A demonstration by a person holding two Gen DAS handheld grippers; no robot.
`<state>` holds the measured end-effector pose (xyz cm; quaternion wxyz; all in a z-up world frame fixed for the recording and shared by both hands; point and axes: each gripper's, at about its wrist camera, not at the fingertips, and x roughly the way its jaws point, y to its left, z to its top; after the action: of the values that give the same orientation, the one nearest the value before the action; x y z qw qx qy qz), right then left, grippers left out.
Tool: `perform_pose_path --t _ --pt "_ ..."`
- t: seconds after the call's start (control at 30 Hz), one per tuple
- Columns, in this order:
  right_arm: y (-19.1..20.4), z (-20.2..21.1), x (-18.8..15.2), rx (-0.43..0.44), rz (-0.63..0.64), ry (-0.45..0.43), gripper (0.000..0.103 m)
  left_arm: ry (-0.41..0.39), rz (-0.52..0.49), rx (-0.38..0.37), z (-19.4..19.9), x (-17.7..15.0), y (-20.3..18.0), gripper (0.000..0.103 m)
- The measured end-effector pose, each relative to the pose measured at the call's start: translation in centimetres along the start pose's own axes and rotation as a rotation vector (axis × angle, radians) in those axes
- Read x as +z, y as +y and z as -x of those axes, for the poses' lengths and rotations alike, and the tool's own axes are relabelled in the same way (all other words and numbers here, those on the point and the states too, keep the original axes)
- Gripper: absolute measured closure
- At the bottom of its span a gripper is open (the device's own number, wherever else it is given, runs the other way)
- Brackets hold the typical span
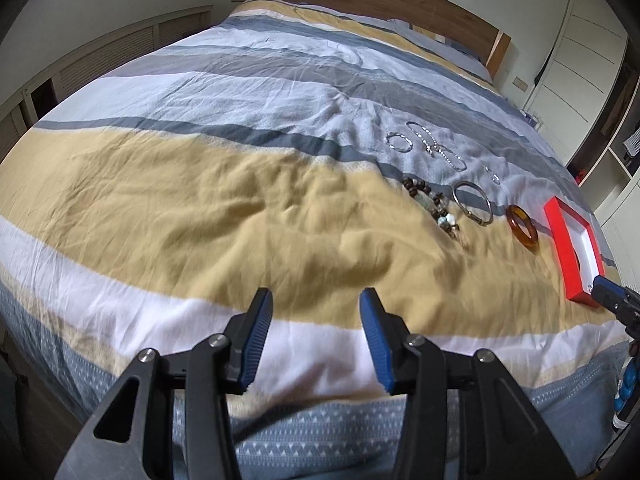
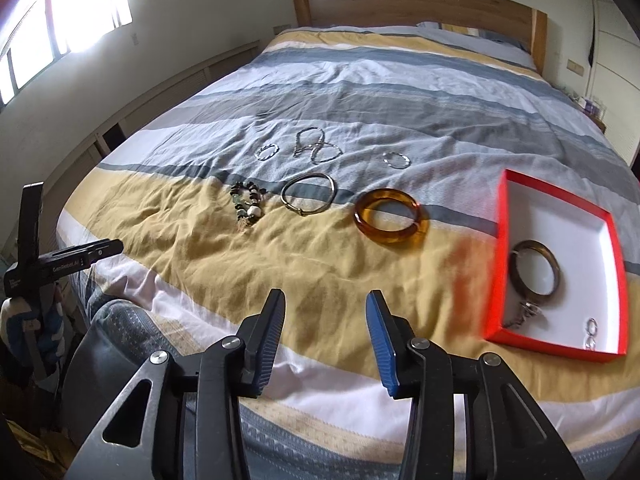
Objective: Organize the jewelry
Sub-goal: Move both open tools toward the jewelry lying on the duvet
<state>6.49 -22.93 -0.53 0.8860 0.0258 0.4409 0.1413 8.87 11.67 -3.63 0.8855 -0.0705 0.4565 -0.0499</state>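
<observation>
Amber bangle [image 2: 391, 217] lies flat on bed [image 2: 280, 272] near foot edge, just left of red box [image 2: 499, 256]; likely rigid, slick, brittle: pinch across rim; both hand-held grippers, right [image 2: 326, 312] and left [image 1: 316, 312], apart, empty.

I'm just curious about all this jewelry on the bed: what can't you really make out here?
- Left wrist view: the red box lies edge-on, so its wall hides the contents.
- Right wrist view: two small rings in the box corner, too small for detail.
- Both views: the tangled silver chains, too fine to count.
</observation>
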Motion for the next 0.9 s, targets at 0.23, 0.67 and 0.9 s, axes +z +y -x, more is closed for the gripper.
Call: perform_pose_path --t 0.23,0.67,0.9 --pt "0.7 -3.3 1.3 0.054 0.015 0.022 0.064 -0.007 -0.029 -0.001 -2.0 2.5 -0.4 0.06" --pt "1.7 -9.6 4.0 0.153 -0.038 0.033 0.065 -0.013 -0.084 -0.061 -7.4 9.3 -1.9 0.06" --pt "1.0 -12.8 5.1 0.154 -0.084 0.045 0.065 -0.003 -0.109 -0.123 -11.0 13.0 -3.9 0.06"
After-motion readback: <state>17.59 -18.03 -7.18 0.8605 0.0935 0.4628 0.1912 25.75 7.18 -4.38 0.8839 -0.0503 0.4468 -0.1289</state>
